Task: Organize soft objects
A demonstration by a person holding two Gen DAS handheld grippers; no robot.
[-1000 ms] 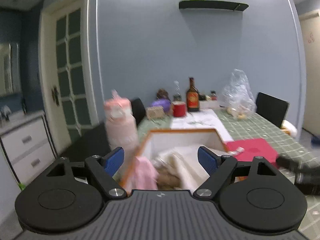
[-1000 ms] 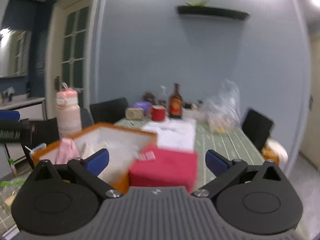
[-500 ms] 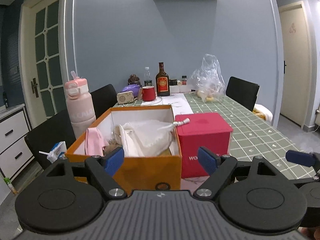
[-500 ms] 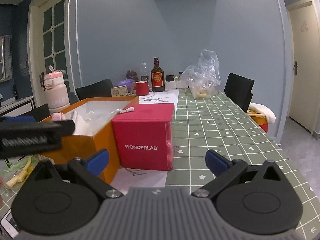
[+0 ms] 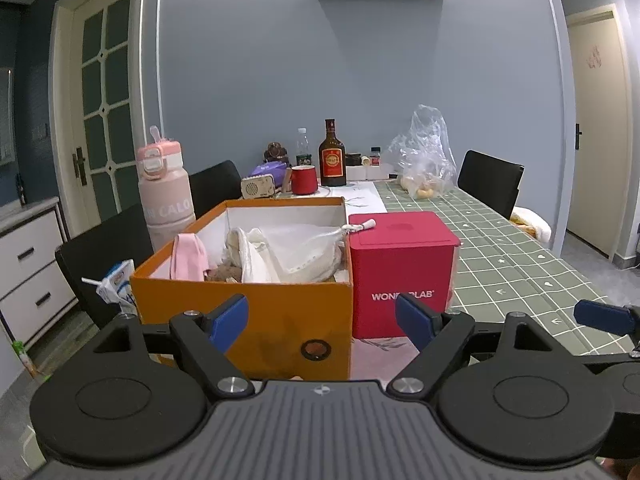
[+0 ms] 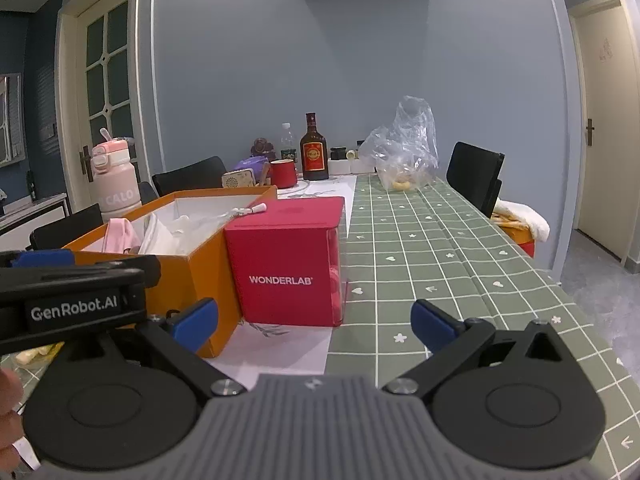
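L gripper (image 5: 322,318) spread, empty, hangs just before orange box (image 5: 244,320) near table's (image 6: 440,256) front edge | R gripper (image 6: 314,326) spread, empty | soft cloths (image 5: 280,256) + pink item (image 5: 188,256) heaped in box | risk: white drawstring (image 5: 356,227) drapes onto red WONDERLAB box (image 6: 286,276) touching box's R wall, may snag/drag on pull; loose mesh could spill | around: pink bottle (image 5: 166,196), milk carton (image 5: 116,286) by L side; bottle, mug, plastic bag at far end.

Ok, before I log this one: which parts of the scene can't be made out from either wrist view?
- Brown item in the orange box: left wrist view, covered by the white mesh bag and pink cloth.
- Box floor: hidden by its front wall in both views.
- Plastic bag contents: too small and veiled, right wrist view.
- Milk carton: print unreadable, left wrist view.
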